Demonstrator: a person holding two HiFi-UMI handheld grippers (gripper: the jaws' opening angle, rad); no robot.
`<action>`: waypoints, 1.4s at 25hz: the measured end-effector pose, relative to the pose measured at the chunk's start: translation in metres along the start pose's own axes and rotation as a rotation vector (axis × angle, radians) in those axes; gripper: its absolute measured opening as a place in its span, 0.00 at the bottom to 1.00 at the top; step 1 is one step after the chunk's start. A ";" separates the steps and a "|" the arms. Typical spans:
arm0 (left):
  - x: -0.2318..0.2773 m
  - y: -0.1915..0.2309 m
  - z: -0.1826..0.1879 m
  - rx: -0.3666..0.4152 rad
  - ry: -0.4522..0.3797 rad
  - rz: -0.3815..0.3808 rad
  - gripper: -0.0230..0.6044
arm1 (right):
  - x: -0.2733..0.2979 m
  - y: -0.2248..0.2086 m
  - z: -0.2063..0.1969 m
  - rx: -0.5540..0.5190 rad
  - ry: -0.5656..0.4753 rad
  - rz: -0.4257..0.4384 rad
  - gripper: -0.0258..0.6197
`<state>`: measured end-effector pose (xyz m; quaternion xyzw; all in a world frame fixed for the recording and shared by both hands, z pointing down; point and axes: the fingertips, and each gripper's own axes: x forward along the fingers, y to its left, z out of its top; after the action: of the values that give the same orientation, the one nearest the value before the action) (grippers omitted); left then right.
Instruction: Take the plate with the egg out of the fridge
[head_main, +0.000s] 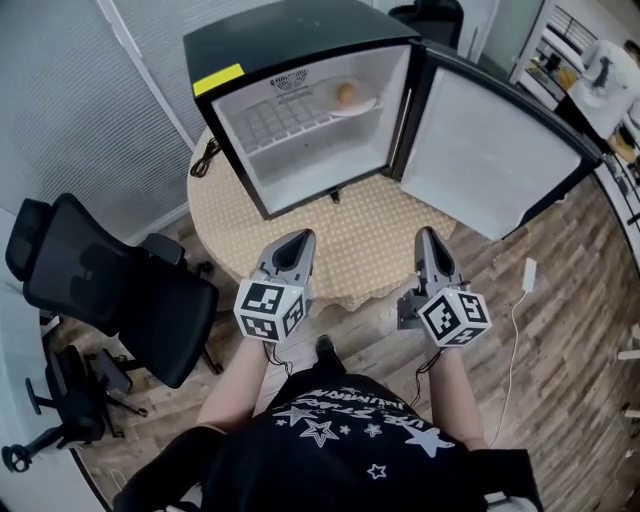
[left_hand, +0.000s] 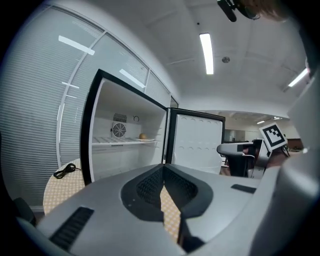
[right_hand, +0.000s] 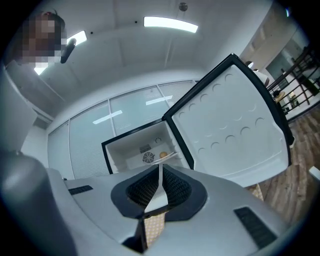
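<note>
Tongs first: left tongs (head_main: 297, 238) clenched, nothing between the jaws; right tongs (head_main: 427, 234) likewise clenched and empty. Held side by side and apart, over the near part of the round table (head_main: 350, 255), well short of the fridge (head_main: 300, 30).

Plate (head_main: 362, 105) with egg (head_main: 346, 93) ahead of and above both tongs, on the wire shelf (head_main: 270, 125), toward the right-tongs side and deep near the back wall. Door (head_main: 490, 150) swung open, ahead of the right tongs on its outer side.

Likely trouble from here:
- Reaching the plate with jaws closed up, so shoving it against the back wall instead of gripping. Worth releasing before the shelf.
- Pinching only the thin near rim with one pair, so tipping the plate on the way out. Egg looks loose and would probably roll off at a slight tilt.
- Lifting too high inside and bumping the fridge ceiling, or dragging the plate and catching it on the wires.
- Drifting the right tongs outward and knocking the door.
- Pushing hard on the shelf and perhaps shifting the fridge on the table.
</note>
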<state>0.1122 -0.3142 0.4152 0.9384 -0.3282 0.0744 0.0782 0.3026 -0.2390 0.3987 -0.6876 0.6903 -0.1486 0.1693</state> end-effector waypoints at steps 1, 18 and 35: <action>0.005 0.007 0.001 -0.007 -0.001 0.001 0.05 | 0.009 0.000 0.001 0.009 -0.001 -0.002 0.10; 0.071 0.069 0.007 -0.039 -0.018 -0.027 0.05 | 0.099 0.013 -0.009 0.109 0.021 0.036 0.10; 0.092 0.098 0.029 -0.049 -0.052 0.235 0.05 | 0.208 0.022 -0.025 0.298 0.248 0.326 0.29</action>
<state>0.1238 -0.4513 0.4136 0.8929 -0.4395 0.0505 0.0835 0.2727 -0.4470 0.4051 -0.5113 0.7778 -0.3028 0.2047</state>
